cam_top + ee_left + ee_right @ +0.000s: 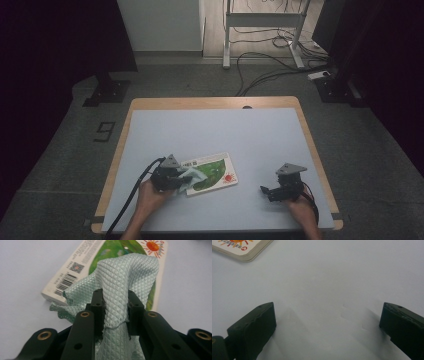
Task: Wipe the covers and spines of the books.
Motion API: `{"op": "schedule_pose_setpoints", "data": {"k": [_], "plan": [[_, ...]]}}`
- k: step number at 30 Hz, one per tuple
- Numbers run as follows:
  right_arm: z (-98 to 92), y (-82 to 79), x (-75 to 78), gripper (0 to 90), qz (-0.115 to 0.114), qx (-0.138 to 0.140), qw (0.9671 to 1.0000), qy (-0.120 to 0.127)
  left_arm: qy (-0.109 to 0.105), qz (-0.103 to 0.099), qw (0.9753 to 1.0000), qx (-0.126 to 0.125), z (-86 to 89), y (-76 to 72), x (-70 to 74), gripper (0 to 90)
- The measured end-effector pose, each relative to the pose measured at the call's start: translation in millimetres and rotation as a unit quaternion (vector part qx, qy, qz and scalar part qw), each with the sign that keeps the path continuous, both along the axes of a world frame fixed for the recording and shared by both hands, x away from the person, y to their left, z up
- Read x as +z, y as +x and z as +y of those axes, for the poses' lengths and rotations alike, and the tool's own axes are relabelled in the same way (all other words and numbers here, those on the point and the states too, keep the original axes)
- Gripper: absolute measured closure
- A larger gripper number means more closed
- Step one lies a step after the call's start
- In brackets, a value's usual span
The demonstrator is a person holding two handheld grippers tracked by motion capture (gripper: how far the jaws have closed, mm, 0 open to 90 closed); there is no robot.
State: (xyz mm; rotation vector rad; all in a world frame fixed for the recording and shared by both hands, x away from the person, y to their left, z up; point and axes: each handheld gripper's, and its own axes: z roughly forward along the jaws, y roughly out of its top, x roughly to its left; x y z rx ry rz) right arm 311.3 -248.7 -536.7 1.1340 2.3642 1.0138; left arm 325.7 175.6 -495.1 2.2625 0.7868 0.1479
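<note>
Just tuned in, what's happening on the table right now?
A person works with two handheld grippers. The left gripper is clamped on a pale green cloth, bunched over a flat green book lying on the table. The right gripper sits open and empty on the table off to the side, near the book's corner.

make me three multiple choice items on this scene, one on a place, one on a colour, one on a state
1. Where does the book lie?
A. on the table, by the left gripper
B. on the floor
C. at the far table edge

2. What colour is the cloth?
A. red
B. pale green
C. black

3. How does the right gripper stand?
A. shut on the cloth
B. shut on the book
C. open, holding nothing

Answers: 1 A, the high view shows it beside the left gripper; 2 B, seen in the left gripper view; 3 C, its jaws stand wide apart over the bare table.
</note>
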Motion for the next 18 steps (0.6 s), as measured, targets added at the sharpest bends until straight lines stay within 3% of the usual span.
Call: {"op": "schedule_pose_setpoints", "data": {"k": [5, 9, 18], "plan": [[0.0, 0.0, 0.0, 0.0, 0.0, 0.0, 1.0, 0.0, 0.001, -0.006, 1.0, -0.007, -3.4, -7.3, -0.5, 72.5], [0.0, 0.0, 0.0, 0.0, 0.0, 0.0, 1.0, 0.0, -0.012, -0.002, 0.9999, -0.011, -9.8, -4.4, -2.7, 72.5], [0.0, 0.0, 0.0, 0.0, 0.0, 0.0, 1.0, 0.0, -0.008, -0.004, 0.9995, -0.03, -36.3, 3.3, -3.6, 72.5]]}}
